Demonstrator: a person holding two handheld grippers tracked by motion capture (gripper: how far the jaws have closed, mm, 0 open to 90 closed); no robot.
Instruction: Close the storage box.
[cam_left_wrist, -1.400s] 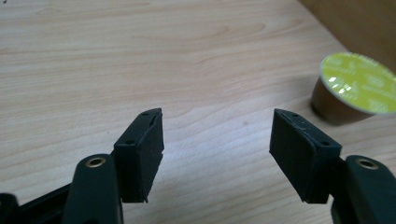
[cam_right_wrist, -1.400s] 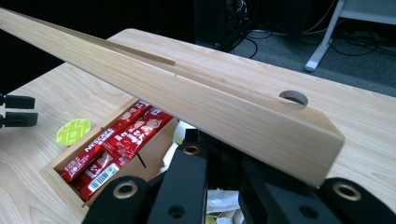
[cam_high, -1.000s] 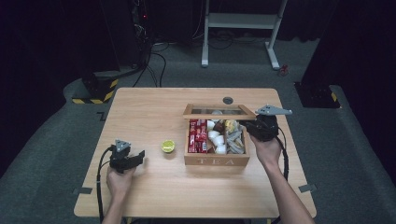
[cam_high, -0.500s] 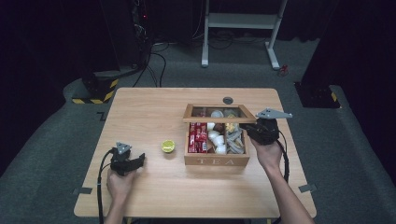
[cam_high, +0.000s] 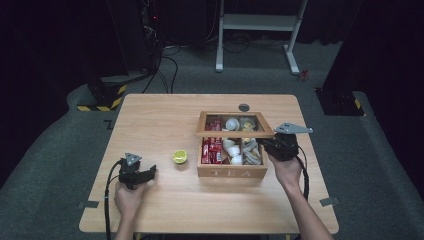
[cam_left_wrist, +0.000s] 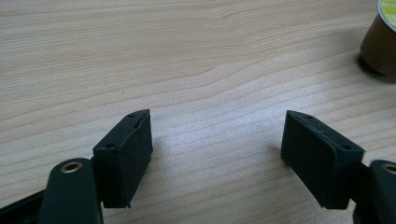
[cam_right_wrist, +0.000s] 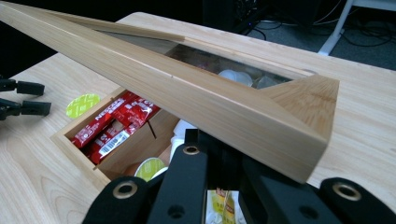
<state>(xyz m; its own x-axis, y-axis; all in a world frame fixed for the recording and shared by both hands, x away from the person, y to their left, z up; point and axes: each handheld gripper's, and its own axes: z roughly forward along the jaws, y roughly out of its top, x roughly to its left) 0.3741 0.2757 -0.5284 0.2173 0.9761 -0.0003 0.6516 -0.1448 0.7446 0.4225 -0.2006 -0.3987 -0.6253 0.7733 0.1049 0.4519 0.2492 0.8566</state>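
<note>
light: overhead, table (cam_high: 160, 120) bright | surroundings dark | shadows soft | close foreground blurred

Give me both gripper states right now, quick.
Left gripper: open, jaws have just been opening, nothing between them, bare table below.
Right gripper: shut, at the raised wooden lid of the tea box; grip on it cannot be told.

1. The wooden tea box (cam_high: 231, 172) sits right of the table's centre, "TEA" lettered on its front wall, its compartments holding red sachets, white pods and tea bags.
2. Its glass-paned lid (cam_right_wrist: 196, 95) is half raised, tilted up over the box.
3. A green-topped pod (cam_high: 180, 157) stands at the box's 9 o'clock, near it.
</note>
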